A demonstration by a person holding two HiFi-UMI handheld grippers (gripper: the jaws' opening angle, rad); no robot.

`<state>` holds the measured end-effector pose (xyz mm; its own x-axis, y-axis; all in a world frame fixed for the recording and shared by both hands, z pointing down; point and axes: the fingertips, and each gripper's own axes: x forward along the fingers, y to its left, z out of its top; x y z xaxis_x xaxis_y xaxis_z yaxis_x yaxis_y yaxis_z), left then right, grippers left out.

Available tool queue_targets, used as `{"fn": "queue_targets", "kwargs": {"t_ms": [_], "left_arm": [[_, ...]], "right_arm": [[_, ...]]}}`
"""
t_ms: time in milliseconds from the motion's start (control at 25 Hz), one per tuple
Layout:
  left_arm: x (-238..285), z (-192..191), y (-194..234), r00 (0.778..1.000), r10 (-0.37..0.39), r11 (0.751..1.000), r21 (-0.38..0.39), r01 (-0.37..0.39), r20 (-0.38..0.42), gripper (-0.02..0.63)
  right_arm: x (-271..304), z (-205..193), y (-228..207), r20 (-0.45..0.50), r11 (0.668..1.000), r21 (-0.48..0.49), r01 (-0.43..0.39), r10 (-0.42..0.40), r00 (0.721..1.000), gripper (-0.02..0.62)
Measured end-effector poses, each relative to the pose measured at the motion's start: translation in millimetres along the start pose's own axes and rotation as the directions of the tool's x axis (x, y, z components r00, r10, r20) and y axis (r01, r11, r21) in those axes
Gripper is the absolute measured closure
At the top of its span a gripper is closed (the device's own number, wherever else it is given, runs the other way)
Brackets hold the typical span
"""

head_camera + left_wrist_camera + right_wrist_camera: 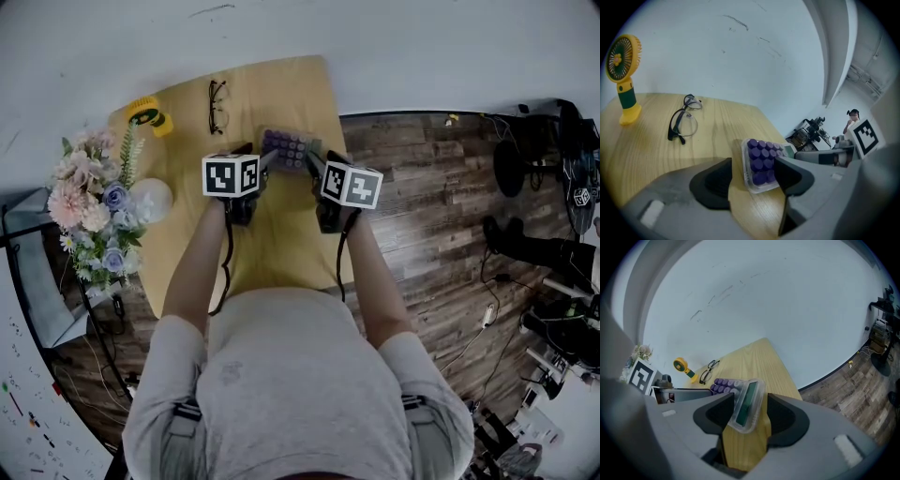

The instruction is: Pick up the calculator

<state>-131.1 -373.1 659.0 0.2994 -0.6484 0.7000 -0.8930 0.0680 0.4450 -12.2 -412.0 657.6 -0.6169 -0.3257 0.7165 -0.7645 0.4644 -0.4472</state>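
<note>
Both grippers are down at the calculator (pixel 291 148) now, which lies flat on the far part of the wooden table (pixel 281 234), toward its right edge. The left gripper (pixel 266 161) has its jaws apart around the purple-key end. In the left gripper view we see a clear gap at one pad, while the other sits right by the case. The right gripper (pixel 315 165) is also spread wide, with the display end between its pads and nothing clamped.

Here's where we think it could go wrong. Neither pair looks centred on the body, so if one side shuts first we'd expect that pad to shove the calculator sideways across the smooth wood before the other pad meets it. The case looks like glossy clear plastic, and a pinch on just a corner could let it squirt out or pivot. A push to the right is the worse case, we reckon, with the table edge close there. If the two grips do land, an uneven lift could twist the calculator between them. The glasses (pixel 217 105) and yellow fan (pixel 148 114) sit well to the far left, out of trouble.
</note>
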Motion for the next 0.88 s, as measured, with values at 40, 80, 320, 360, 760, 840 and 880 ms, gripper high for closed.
{"fn": "queue_targets", "kwargs": {"t_ms": [40,80,320,360,760,840,880], "left_arm": [[2.0,0.9,-0.3,1.000,-0.004,1.000,-0.001,0.004,0.002,0.322],[4.0,1.8,-0.7,1.000,-0.009,1.000,-0.002,0.009,0.003,0.321],[7.8,8.5,-3.4,1.000,-0.025,1.000,-0.018,0.025,0.013,0.311],[7.9,8.5,-3.6,1.000,-0.028,0.999,-0.020,0.028,0.012,0.311],[16.0,6.5,-17.2,0.999,-0.037,0.999,0.027,0.038,-0.012,0.287],[15.9,6.4,-17.6,0.999,-0.044,0.999,0.024,0.044,-0.009,0.287],[15.1,5.9,-17.5,0.999,-0.049,0.999,0.020,0.049,-0.011,0.287]], "right_arm": [[1.1,0.0,0.2,-0.001,1.000,0.000,-0.001,0.001,1.000,0.370],[2.1,0.1,0.6,-0.003,1.000,0.001,-0.003,0.003,1.000,0.370],[7.4,-0.2,2.3,-0.016,1.000,0.020,-0.023,0.024,1.000,0.370],[8.5,-0.8,2.6,-0.019,0.999,0.025,-0.029,0.029,0.999,0.368],[13.8,-2.0,4.2,-0.016,0.993,0.081,-0.087,0.089,0.996,0.399],[13.4,-1.9,4.0,-0.015,0.992,0.088,-0.089,0.090,0.996,0.403],[13.0,-2.5,4.5,-0.017,0.993,0.085,-0.085,0.087,0.996,0.402]]}}
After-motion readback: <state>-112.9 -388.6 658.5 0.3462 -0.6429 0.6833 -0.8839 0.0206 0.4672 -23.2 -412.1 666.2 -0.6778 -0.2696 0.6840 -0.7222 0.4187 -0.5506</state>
